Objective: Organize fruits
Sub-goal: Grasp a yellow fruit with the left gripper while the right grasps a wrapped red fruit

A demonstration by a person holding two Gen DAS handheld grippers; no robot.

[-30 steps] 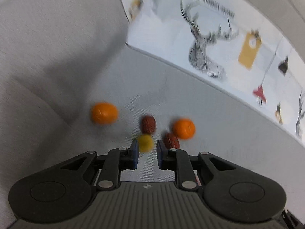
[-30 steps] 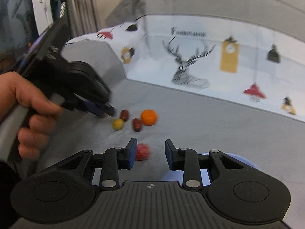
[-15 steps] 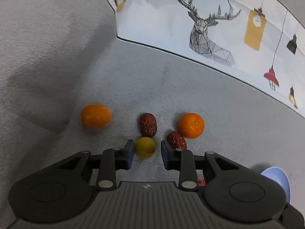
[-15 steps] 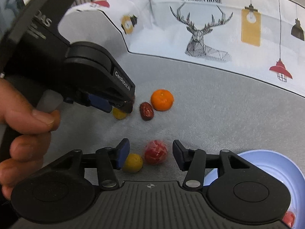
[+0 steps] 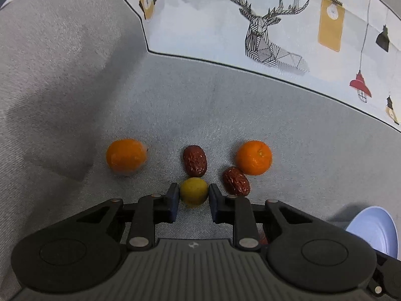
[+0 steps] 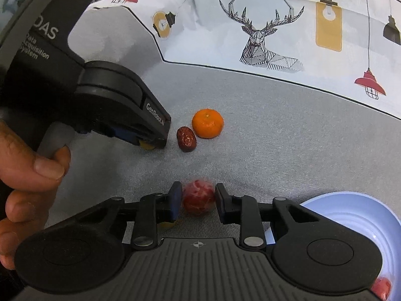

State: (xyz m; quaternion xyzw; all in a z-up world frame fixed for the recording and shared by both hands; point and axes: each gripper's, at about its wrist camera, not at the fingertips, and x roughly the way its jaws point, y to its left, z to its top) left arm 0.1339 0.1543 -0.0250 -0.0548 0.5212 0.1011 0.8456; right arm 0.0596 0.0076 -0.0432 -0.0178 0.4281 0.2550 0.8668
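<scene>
Grey sofa cushion (image 5: 225, 115) sagging; I'm bracketing yellow fruit (image 5: 193, 192) with left gripper (image 5: 193, 195), red fruit (image 6: 198, 198) with right gripper (image 6: 198, 199), both unclosed; round fruit risking rolling away.

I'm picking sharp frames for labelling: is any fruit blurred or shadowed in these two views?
Left wrist view: the leftmost orange mandarin looks smeared and sits beside a dark shadow on the grey fabric; the wrinkled red dates are crisp. Right wrist view: the mottled red round fruit between the right gripper fingers is soft.
</scene>
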